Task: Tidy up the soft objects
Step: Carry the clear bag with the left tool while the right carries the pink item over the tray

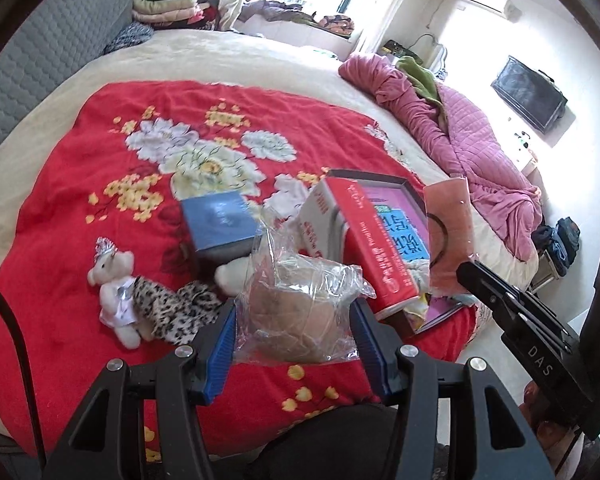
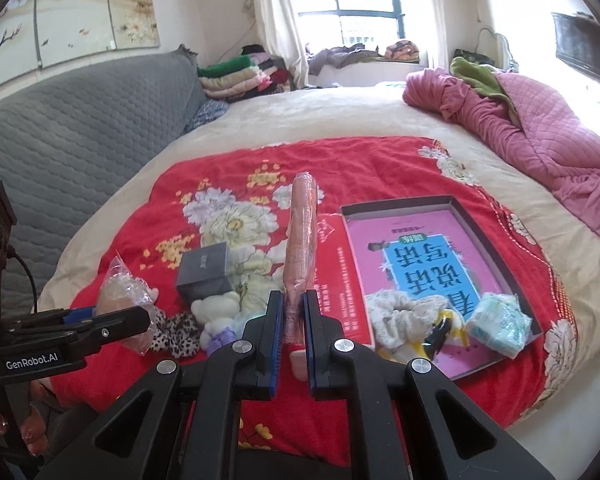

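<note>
Your left tongs (image 1: 294, 322) were clamped on a crinkled clear plastic bag with a beige soft lump inside (image 1: 296, 304), holding it above the red flowered blanket (image 1: 100, 140), while your right tongs (image 2: 294, 332) were pinched shut on a flat pink sleeve wrapped in clear film (image 2: 300, 240), standing it on edge over the same blanket. The shallow red cardboard box with a pink and blue printed sheet inside (image 2: 496, 204) lay on the blanket just beside your right tongs and already held a cream fuzzy scrunchie (image 2: 400, 312), a pale blue wrapped packet (image 2: 498, 322) and a small yellow and black piece. Outside it you had yet to deal with a small white teddy bear in a silver hat (image 1: 116, 292), a leopard-print fabric piece (image 1: 176, 308), another pale plush toy (image 2: 216, 312) and a small grey cube box (image 2: 206, 272). By my reckoning you were roughly midway: two items in hand, several waiting.
</note>
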`<state>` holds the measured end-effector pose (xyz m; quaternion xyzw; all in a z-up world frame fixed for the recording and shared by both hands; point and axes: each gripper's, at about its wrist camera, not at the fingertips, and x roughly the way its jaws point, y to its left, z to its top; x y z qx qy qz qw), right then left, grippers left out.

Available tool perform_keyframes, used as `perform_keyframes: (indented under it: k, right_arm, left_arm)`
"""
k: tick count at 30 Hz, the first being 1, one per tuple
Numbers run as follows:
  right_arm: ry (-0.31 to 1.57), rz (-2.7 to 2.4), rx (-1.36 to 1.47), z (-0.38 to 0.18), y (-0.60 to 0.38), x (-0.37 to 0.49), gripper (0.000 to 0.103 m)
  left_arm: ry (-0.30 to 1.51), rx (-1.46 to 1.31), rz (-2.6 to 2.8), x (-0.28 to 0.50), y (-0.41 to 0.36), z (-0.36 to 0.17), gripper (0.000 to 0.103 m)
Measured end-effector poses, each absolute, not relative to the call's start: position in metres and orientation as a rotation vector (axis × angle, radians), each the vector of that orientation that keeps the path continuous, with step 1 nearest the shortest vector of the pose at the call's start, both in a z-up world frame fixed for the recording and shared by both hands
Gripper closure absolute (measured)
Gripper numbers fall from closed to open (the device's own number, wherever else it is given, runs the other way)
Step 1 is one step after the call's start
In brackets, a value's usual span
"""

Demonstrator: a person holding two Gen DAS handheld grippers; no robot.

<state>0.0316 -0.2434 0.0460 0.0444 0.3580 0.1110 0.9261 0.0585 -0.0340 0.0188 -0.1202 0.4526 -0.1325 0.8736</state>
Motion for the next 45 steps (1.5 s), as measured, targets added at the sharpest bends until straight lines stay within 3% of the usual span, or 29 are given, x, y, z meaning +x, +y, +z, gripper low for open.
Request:
perform_keyframes:
  k: [19,45]
  right_arm:
    - [0.675,0.088,0.180,0.059,-0.321,0.023,0.094]
    - [0.813,0.049,0.299,-0.020,-0.391,0.038,0.094]
  left_arm:
    - [0.931,-0.136,-0.386,0.073,-0.121,0.041,0.048]
    - [1.036,-0.007,-0.486,0.125,-0.236,-0.012,0.048]
